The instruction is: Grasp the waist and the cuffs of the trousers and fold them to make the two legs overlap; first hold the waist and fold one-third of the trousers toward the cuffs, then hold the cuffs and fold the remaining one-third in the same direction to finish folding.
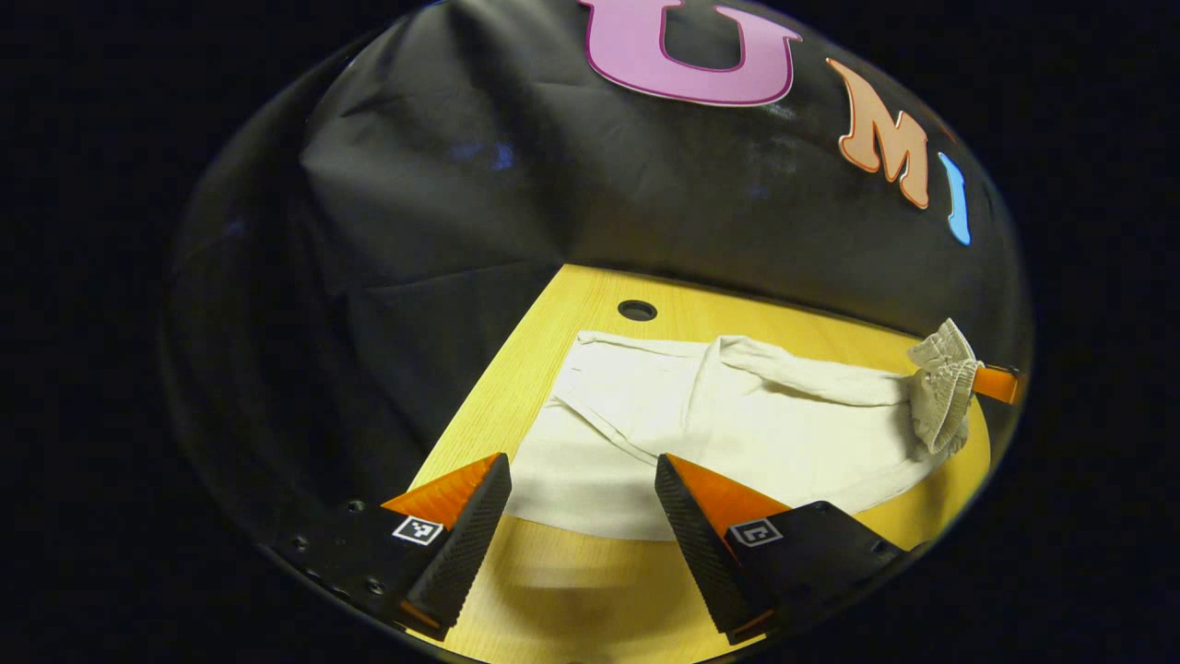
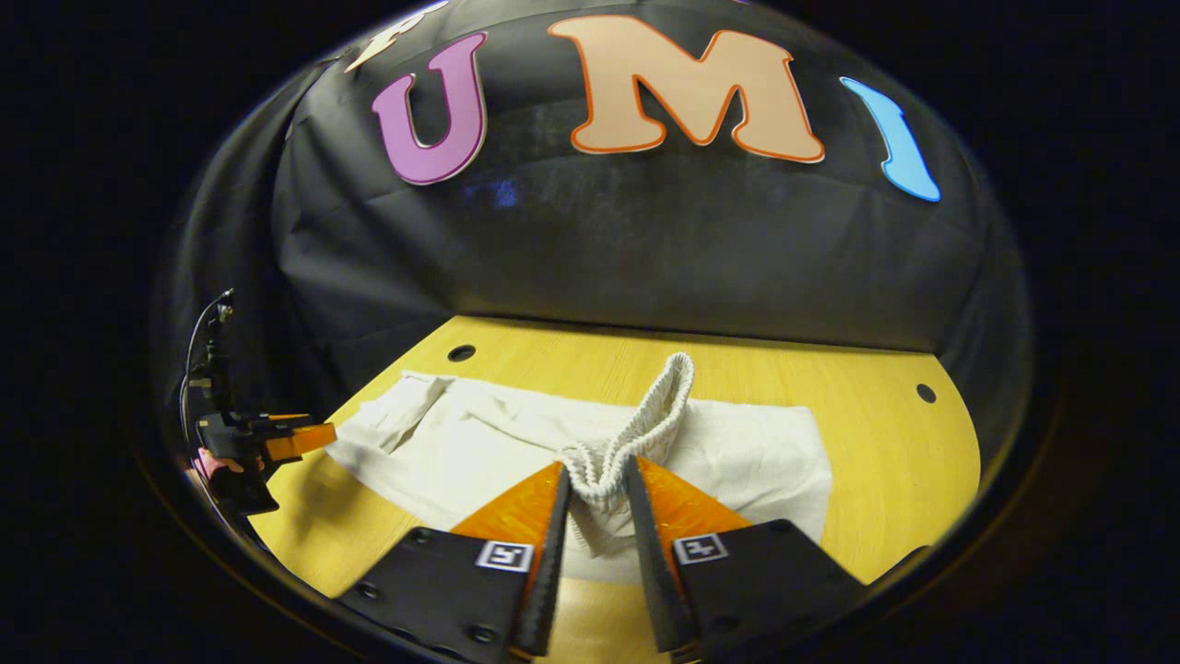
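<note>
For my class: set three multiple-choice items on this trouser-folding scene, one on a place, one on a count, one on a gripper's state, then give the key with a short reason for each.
1. Where do the trousers lie?
A. on the wooden table
B. on a chair
C. in a basket

2. How many round holes in the table does the right gripper view show?
A. none
B. two
C. five

3. What is the right gripper doing?
A. hanging open
B. pinching the ribbed waistband
C. holding a cup

Key: 1 A, cloth spread on the tabletop; 2 B, one hole left, one right; 3 B, both fingers press on the ribbing.
</note>
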